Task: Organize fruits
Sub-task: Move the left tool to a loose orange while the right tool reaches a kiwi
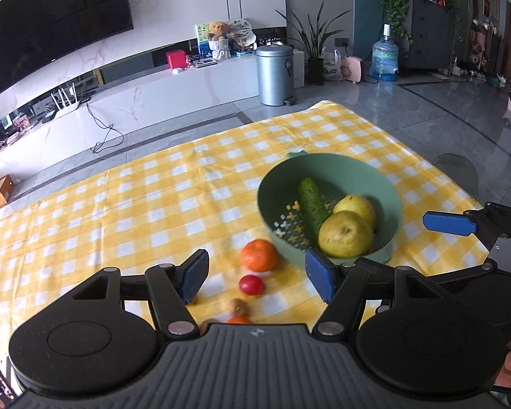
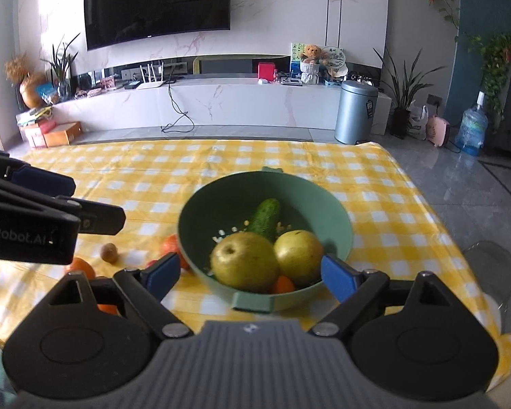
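A green bowl [image 1: 272, 191] [image 2: 221, 201] sits on the yellow checked tablecloth [image 1: 136, 204]. It holds a cucumber [image 1: 311, 201] [image 2: 265, 218], two yellow-green pears [image 1: 345, 233] [image 2: 243, 260] and a small orange fruit [image 2: 283, 285]. Left of the bowl lie an orange [image 1: 259, 255], a red tomato [image 1: 251, 284], a small brown fruit [image 1: 238, 306] [image 2: 109, 252] and another orange [image 2: 81, 267]. My left gripper [image 1: 259, 277] is open and empty above the tomato. My right gripper [image 2: 250, 274] is open and empty above the bowl's near rim.
A glass table edge [image 2: 494, 259] shows right of the cloth. Beyond the table are a grey bin [image 2: 354, 116], a white TV bench [image 2: 221, 102], plants and a water bottle [image 2: 471, 129]. The left gripper's body [image 2: 27, 225] fills the left side of the right wrist view.
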